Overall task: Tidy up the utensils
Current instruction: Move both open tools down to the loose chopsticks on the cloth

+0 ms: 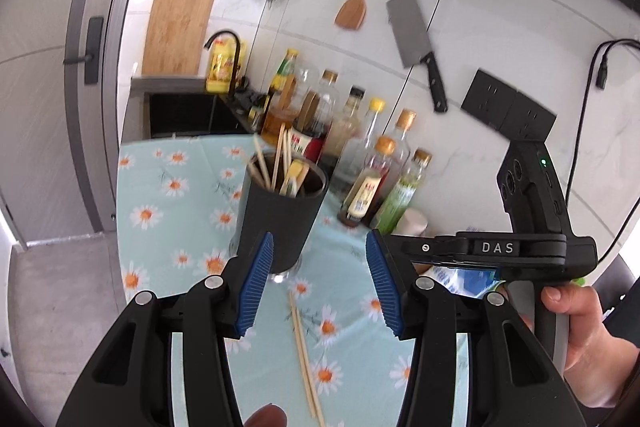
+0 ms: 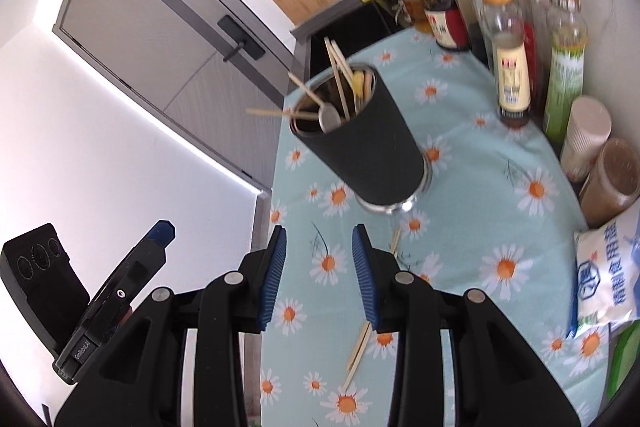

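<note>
Two handheld grippers hover over a tabletop (image 2: 500, 195) covered in a pale blue daisy-print cloth in a kitchen. The left gripper (image 1: 320, 283) has its blue-padded fingers (image 1: 256, 283) apart and empty, framing the base of a dark utensil cup (image 1: 280, 223) that stands upright on the cloth, holding wooden chopsticks and a spoon. The right gripper (image 2: 319, 277) likewise has its fingers (image 2: 273, 277) parted, gripping nothing. A loose pair of chopsticks (image 1: 305, 359) lies flat on the cloth just in front of the cup, below and between the left gripper's fingers. Sauce and oil bottles (image 2: 512, 67) line the wall behind the cup. A person's hand (image 1: 576, 331) grips the right gripper's handle.
</note>
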